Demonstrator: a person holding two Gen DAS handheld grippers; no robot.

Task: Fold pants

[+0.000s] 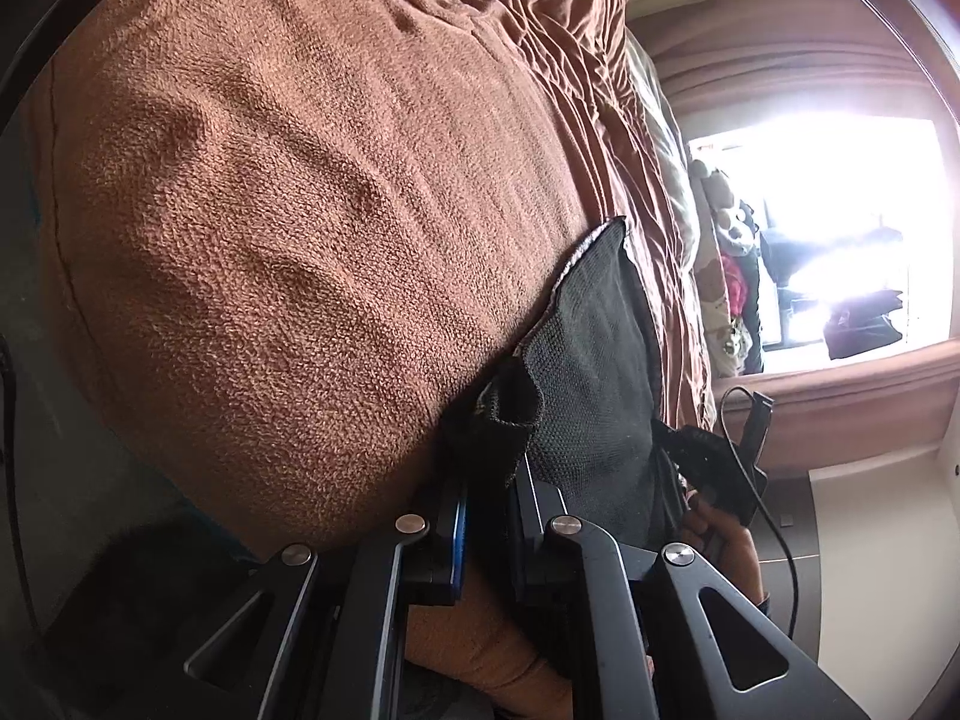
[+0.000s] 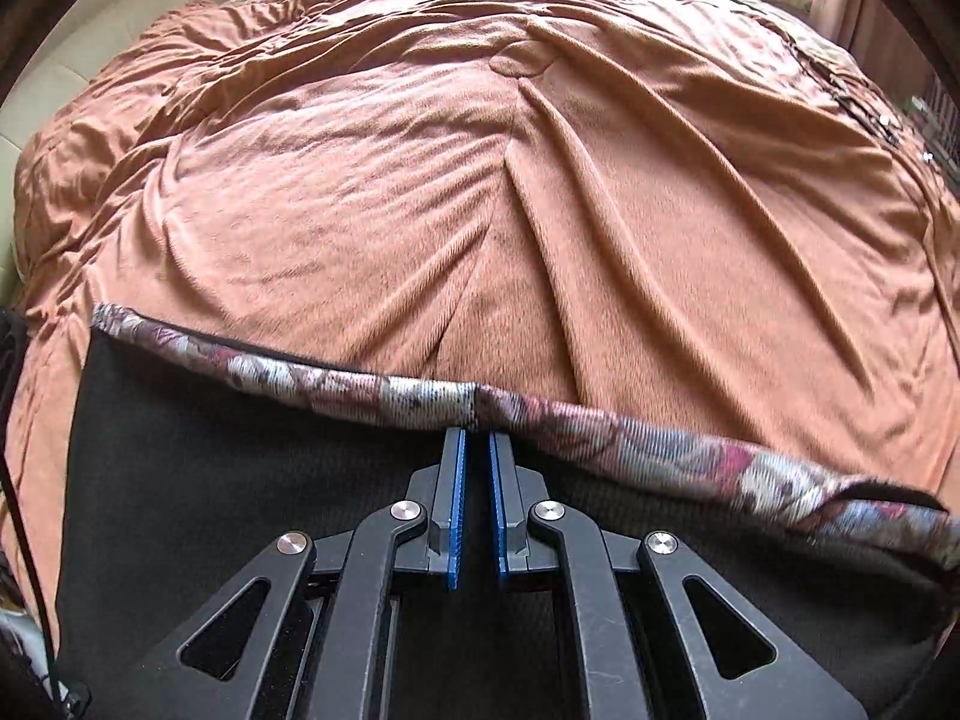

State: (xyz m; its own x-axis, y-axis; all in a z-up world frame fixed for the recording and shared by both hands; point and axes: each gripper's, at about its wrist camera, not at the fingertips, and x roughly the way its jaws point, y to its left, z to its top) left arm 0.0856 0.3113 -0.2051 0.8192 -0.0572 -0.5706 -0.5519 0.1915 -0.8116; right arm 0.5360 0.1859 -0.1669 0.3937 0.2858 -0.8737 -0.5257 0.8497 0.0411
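Black knit pants [image 2: 210, 450] lie on the bed nearest, floral waistband [image 2: 630, 444] pinched by the right gripper [image 2: 477, 441], its pads nearly together. Left gripper [image 1: 489, 474] clamps a dark bunched edge. Beyond, a rumpled rust blanket [image 2: 420, 192] spreads wide.

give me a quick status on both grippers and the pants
Left gripper jaws shut on black pants fabric. Right gripper jaws nearly closed at floral waistband, grip unclear. Pants lie on orange blanket. Nothing in the way.
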